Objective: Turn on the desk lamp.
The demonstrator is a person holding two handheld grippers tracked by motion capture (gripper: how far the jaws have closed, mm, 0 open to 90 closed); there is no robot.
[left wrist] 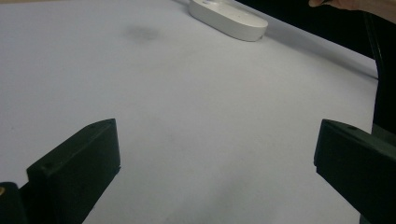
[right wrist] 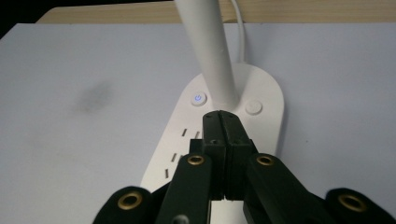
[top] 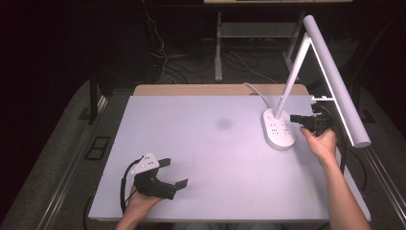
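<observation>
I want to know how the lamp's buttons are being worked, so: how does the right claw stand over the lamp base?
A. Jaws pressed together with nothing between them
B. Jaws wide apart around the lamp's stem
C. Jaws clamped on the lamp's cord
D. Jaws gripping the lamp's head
A: in the right gripper view the right claw has its jaws together, empty, above the lamp base.
</observation>
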